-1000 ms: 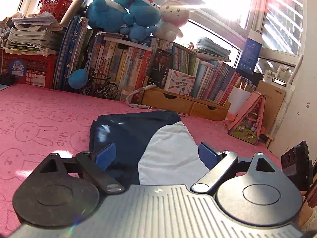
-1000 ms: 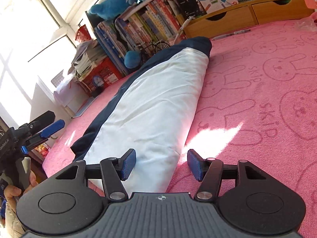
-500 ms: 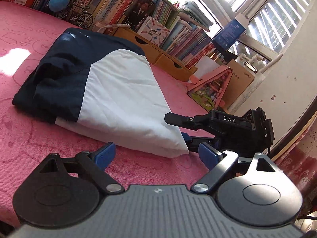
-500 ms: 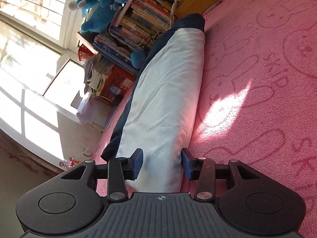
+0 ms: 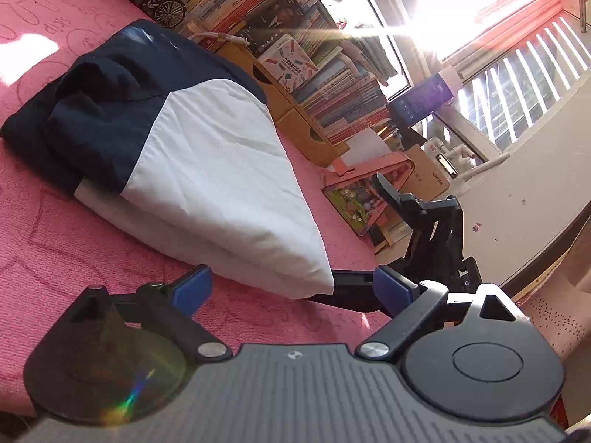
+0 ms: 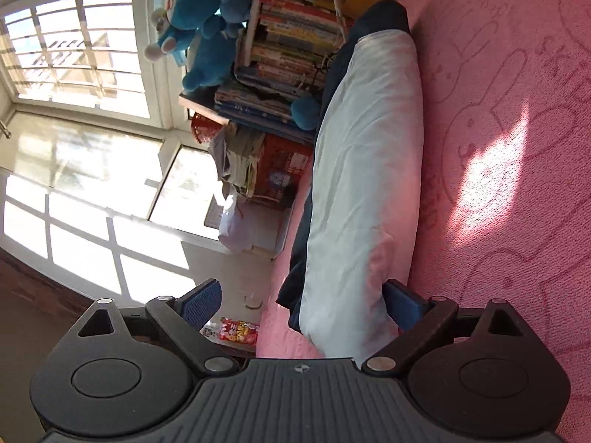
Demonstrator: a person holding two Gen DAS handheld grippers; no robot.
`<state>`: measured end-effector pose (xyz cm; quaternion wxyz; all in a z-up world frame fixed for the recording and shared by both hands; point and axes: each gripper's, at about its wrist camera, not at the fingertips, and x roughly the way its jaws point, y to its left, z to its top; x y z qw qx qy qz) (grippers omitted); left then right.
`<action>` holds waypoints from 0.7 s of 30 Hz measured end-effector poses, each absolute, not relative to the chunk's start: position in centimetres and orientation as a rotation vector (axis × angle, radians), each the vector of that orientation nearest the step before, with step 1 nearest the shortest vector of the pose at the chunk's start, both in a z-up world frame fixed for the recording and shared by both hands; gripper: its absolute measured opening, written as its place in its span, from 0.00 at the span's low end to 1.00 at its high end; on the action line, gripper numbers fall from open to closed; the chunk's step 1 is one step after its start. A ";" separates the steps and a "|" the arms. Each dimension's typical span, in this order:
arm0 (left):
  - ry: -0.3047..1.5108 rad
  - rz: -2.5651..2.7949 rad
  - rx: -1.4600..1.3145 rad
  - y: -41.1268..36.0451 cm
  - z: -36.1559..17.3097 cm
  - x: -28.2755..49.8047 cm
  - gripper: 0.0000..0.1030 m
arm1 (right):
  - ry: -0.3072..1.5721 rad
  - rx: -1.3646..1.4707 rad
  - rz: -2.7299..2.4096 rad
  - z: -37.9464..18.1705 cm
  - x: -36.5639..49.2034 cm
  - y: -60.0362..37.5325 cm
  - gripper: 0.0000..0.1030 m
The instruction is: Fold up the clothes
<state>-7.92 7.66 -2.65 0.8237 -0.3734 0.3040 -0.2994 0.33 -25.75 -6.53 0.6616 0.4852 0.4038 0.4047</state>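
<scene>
A folded garment (image 5: pixel 207 155), navy at one end and white at the other, lies on the pink rabbit-print cloth (image 5: pixel 55 251). My left gripper (image 5: pixel 291 289) stands open low over the cloth, the garment's white corner just ahead between its blue pads without touching them. A black finger (image 5: pixel 354 278) of the other gripper reaches under that corner. In the right wrist view the garment (image 6: pixel 365 170) runs away lengthwise. My right gripper (image 6: pixel 303 302) has its jaws opening wide around the near end. One pad lies beside the white fabric, the other hangs past the table edge.
Rows of books (image 5: pixel 332 85), wooden drawer boxes (image 5: pixel 295 125) and a model bicycle (image 5: pixel 162 3) line the far side. A pink house model (image 5: pixel 362 192) stands at the right. Blue plush toys (image 6: pixel 199 18) and a red basket (image 6: pixel 280 170) sit by the window.
Both views have rolled. My left gripper has sunk to the garment's white corner. The right gripper's jaws narrowed on the garment's end, then spread wide.
</scene>
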 end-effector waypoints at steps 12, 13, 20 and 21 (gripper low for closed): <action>0.611 -0.737 -1.163 7.3 -4.9 -5.7 0.99 | 0.856 1.234 0.979 -5.8 1.6 -26.4 0.93; 0.600 -0.718 -1.194 7.4 -5.1 -5.6 0.99 | 0.853 1.233 0.981 -5.7 1.7 -26.5 0.93; 0.537 -0.550 -1.244 6.8 -4.7 -4.6 0.97 | 0.866 1.152 0.935 -6.0 0.9 -26.5 0.93; 0.529 -0.533 -1.221 6.4 -4.6 -4.7 0.94 | 0.866 1.146 0.931 -6.1 0.7 -26.6 0.93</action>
